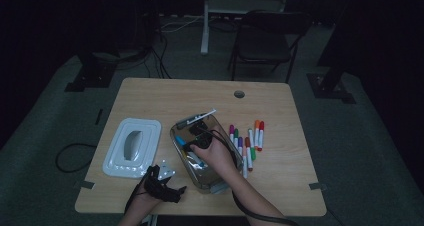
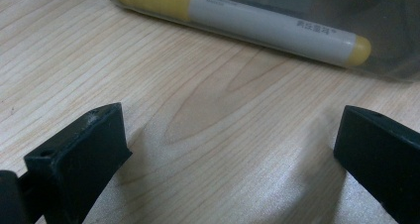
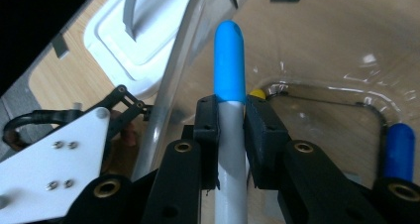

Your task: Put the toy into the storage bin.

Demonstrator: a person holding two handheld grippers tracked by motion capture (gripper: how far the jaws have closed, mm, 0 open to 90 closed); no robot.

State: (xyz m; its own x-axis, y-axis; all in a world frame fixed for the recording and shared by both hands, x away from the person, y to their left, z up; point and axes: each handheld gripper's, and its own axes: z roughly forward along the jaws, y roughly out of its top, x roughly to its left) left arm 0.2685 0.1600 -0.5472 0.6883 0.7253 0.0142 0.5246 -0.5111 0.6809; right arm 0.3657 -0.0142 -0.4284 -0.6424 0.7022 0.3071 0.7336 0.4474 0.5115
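While my right gripper [image 3: 230, 122] clamped the light-blue-capped marker [image 3: 229, 65] between its jaws, that marker stood at the centre of the right gripper view, cap pointing up the frame, over the inside of the clear plastic box [image 3: 317, 45]. In the high view I saw the same gripper [image 1: 192, 136] lowered into the box [image 1: 220, 186] at mid-frame, my right hand [image 1: 215, 153] above its near half. Inside the box already lay a dark-blue-capped marker [image 3: 400, 149] at the lower right of the right gripper view, and a yellow-capped marker [image 2: 237, 18] pressed against the box wall along the top of the left gripper view. Just to the right of the box in the high view, a loose row of markers [image 1: 247, 141] waited on the table [image 1: 165, 93], and the white lid [image 1: 132, 146] lay to the left of the box, off it. My left gripper [image 1: 162, 183] rested on the table at the lower left, jaws standing wide apart with nothing between them, aimed at the box wall. I judged this to be the placing step of packing markers into the box: the next move called for bringing the marker low and level to the box floor beside the others, then letting the jaws part before lifting clear without catching the rim.
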